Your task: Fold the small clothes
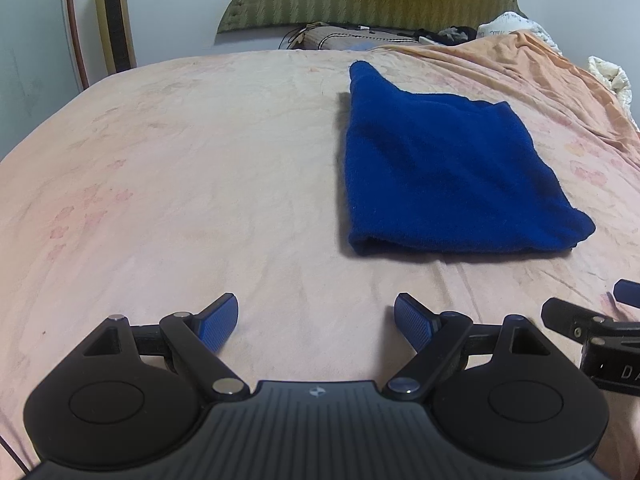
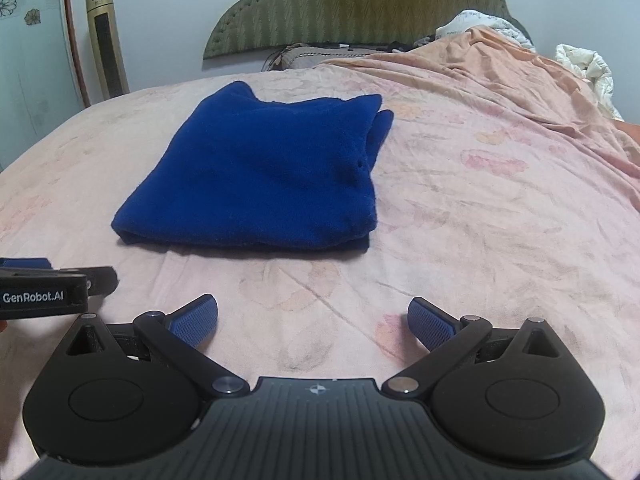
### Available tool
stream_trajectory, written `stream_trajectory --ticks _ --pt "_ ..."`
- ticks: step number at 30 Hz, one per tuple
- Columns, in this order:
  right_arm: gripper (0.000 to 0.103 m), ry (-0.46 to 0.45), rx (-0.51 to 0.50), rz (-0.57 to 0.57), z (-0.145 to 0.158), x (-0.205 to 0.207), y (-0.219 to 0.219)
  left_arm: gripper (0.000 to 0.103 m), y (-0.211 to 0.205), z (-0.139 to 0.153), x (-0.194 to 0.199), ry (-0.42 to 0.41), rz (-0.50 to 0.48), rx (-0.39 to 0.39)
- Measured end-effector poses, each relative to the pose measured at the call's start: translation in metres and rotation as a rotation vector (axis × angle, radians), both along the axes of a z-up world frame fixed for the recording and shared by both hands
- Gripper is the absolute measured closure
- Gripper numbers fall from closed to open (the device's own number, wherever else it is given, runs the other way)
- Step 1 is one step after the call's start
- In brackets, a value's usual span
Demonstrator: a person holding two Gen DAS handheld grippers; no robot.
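Folded blue garment (image 1: 452, 176) flat on the pink bedsheet (image 1: 180, 168), at about one o'clock from the left gripper (image 1: 316, 322) and eleven o'clock from the right gripper (image 2: 312, 322), well apart from both. Type of garment impossible to tell: only a thick, fuzzy rectangle with one corner poking out toward the headboard (image 2: 352, 4) at twelve o'clock, layers stacked unevenly at the far edge. Left gripper spread wide, nothing between its blue pads (image 1: 218, 322), bare sheet below. Right gripper likewise spread, empty, pads (image 2: 194, 322) just above the sheet. Each gripper only partly caught by the other's camera: a black body and a blue tip cut off at three o'clock in the left wrist view, at nine o'clock in the right. Dark clutter along the headboard too small to identify. White bedding (image 2: 588, 68) bunched at two o'clock, partly under the orange blanket (image 2: 500, 76). Tall gold tower appliance (image 2: 106, 40) at ten o'clock, base hidden behind the mattress.
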State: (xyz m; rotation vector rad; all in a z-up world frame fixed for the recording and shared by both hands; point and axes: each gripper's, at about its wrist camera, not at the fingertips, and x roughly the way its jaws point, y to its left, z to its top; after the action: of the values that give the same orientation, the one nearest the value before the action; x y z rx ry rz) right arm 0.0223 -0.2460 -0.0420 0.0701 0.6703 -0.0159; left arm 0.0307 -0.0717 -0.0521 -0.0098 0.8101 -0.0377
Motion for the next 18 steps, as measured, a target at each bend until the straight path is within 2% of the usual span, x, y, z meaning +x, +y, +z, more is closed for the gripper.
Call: stream_trajectory --ticks 11,18 --pt "0.000 0.016 -0.006 -0.012 -0.0015 0.0017 -0.0023 0.017 0.0000 -0.0002 -0.0011 -0.003 0.005 0.029" --pt "0.000 0.018 -0.012 0.001 -0.0018 0.0006 -0.0007 0.017 0.0021 -0.0005 -0.0010 0.003 0.010 0.020"
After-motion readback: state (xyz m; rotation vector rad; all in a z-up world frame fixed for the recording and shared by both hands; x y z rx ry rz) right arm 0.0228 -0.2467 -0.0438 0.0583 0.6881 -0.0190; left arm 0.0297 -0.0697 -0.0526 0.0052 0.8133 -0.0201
